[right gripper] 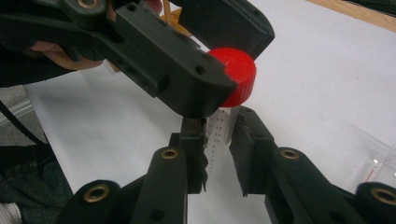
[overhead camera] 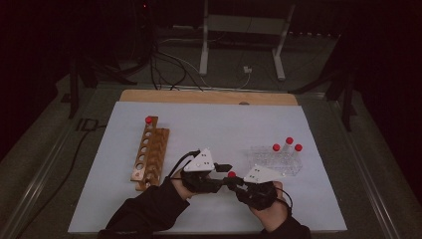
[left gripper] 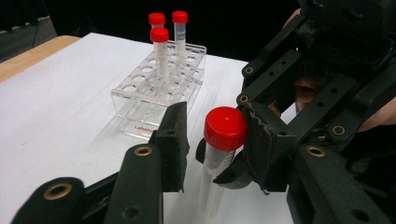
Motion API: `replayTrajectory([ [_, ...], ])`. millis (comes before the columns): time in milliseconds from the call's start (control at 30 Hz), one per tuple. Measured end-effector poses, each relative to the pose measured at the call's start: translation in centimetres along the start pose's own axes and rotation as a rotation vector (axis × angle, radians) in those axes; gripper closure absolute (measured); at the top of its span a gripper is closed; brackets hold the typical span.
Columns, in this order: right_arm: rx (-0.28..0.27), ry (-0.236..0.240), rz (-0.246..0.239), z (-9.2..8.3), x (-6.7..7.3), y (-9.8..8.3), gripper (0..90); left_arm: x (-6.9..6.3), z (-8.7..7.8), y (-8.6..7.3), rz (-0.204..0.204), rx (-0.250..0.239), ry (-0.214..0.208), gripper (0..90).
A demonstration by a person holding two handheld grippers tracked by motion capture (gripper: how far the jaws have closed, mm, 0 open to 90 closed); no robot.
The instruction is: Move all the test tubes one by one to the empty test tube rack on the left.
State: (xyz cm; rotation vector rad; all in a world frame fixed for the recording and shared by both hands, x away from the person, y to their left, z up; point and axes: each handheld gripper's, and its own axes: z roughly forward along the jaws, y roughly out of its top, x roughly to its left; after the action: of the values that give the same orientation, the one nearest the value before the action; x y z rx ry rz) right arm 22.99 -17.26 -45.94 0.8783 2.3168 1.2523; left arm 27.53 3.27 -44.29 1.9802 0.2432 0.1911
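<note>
The white surface (overhead camera: pixel 209 124) carries a wooden tube rack (overhead camera: pixel 151 154) toward its left edge, with one red-capped tube standing at its far end, and a clear plastic tube rack (overhead camera: pixel 278 160) toward its right edge with three red-capped tubes (left gripper: pixel 161 44) upright in it. Between the two racks, near the front edge, the two grippers meet over a single red-capped centrifuge tube (left gripper: pixel 219 149). The right gripper (right gripper: pixel 219 140) is clamped on the clear graduated body of that tube and holds it upright above the surface. The left gripper (left gripper: pixel 212 135) has its jaws to either side of the tube's red cap (left gripper: pixel 225 128); from the right gripper view they look pressed onto the cap's sides, though in the left gripper view a gap shows at one jaw, so the bite seems light at best. The step in hand looks like either unscrewing the cap or passing the tube from one gripper to the other. To do it well, the left gripper should seat squarely on the ribbed side of the cap, level with it and not riding on its top edge, before any twist or pull. The right gripper should keep its clamp firm and low on the body so the tube cannot spin or tilt. Any turn should run about the tube's own axis, since a sideways pull could lever the smooth plastic out of the lower jaws.
</note>
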Motion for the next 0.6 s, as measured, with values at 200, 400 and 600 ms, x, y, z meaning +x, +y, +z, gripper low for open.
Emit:
replayTrajectory([
  [200, 0.002, -0.002, 0.001, -0.02, -0.04, 0.01, 74.6, -0.07, 0.16, 0.1, 0.005, 0.005, -0.011, 70.6],
  [400, 0.001, 0.0, 0.003, 0.01, -0.08, -0.02, 74.6, 0.02, 0.12, 0.16, 0.016, 0.013, -0.012, 71.7],
  [600, -0.017, 0.001, 0.002, -0.09, -0.07, -0.01, 73.4, 0.02, -0.11, 0.41, 0.023, 0.012, -0.007, 72.1],
])
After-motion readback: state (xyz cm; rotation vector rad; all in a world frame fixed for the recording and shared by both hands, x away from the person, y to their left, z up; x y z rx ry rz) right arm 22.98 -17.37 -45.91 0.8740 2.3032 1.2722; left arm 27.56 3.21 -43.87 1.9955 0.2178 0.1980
